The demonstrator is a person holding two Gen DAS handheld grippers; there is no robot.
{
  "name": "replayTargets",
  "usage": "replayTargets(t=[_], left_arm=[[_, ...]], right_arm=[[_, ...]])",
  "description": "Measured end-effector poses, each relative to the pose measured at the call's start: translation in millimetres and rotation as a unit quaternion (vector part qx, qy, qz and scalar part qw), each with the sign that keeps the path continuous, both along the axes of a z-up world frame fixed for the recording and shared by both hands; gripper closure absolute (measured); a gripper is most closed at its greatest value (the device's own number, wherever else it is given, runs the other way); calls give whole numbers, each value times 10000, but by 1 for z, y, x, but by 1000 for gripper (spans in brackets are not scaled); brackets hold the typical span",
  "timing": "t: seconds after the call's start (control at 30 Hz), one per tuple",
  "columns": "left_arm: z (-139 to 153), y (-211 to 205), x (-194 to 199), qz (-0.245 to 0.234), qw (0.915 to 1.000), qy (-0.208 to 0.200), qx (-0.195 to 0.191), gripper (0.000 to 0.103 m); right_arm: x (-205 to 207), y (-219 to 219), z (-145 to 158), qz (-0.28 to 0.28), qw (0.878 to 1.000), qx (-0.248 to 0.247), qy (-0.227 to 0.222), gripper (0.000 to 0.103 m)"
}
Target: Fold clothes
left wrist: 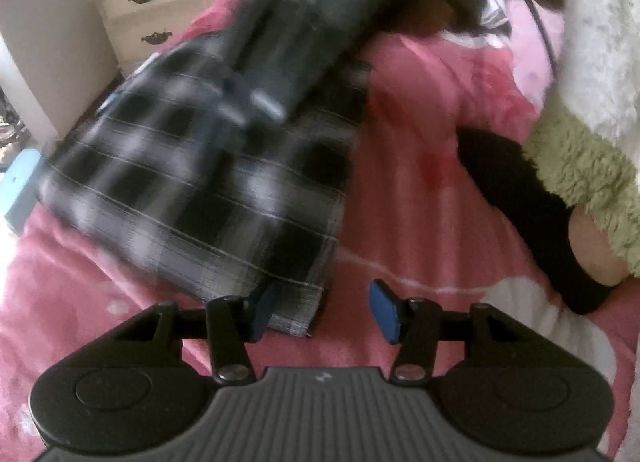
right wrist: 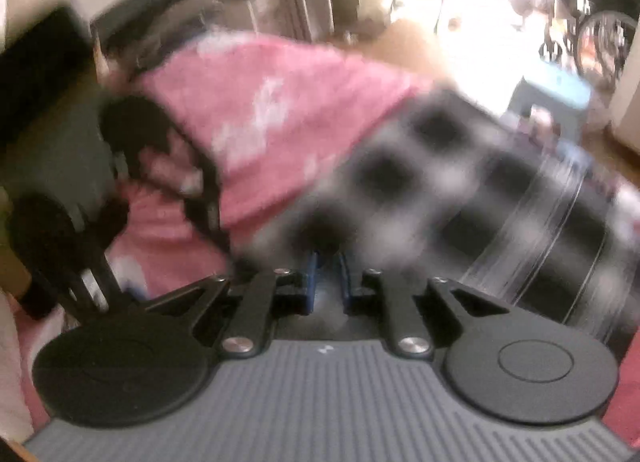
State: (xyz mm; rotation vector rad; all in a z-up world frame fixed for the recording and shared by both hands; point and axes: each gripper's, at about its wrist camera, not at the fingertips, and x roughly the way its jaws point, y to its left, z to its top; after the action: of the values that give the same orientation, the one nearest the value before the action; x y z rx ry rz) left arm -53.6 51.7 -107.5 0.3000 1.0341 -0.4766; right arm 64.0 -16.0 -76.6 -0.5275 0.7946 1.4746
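Note:
A folded black, white and grey plaid garment (left wrist: 192, 190) lies on a pink bed cover (left wrist: 420, 166). My left gripper (left wrist: 323, 312) is open just above the cover. The garment's near corner sits between its blue pads (left wrist: 384, 314), close to the left one, and neither pad presses on it. My right gripper (left wrist: 248, 106) shows blurred over the far part of the garment. In the right wrist view that gripper (right wrist: 328, 278) has its pads almost together on a fold of the plaid garment (right wrist: 460, 190). The picture there is smeared by motion.
A person's foot in a black sock (left wrist: 532, 198) rests on the cover at the right, beside a green fleece (left wrist: 580, 166). A cream nightstand (left wrist: 148, 10) stands beyond the bed's far left. A light blue stool (right wrist: 556, 90) and a wheelchair (right wrist: 600, 42) stand on the floor.

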Motion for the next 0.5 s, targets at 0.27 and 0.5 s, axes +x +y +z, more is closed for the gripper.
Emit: replayTargets(t=[0.27,0.5], left_arm=[[-3,0,1,20,9998,70,-166,50],[-1,4,2,182,9988,185,-409,50]], right_arm=[[10,50,-28,-139,9982,-329,-477,92],[32,66,5,-381,9986,141,-352,93]])
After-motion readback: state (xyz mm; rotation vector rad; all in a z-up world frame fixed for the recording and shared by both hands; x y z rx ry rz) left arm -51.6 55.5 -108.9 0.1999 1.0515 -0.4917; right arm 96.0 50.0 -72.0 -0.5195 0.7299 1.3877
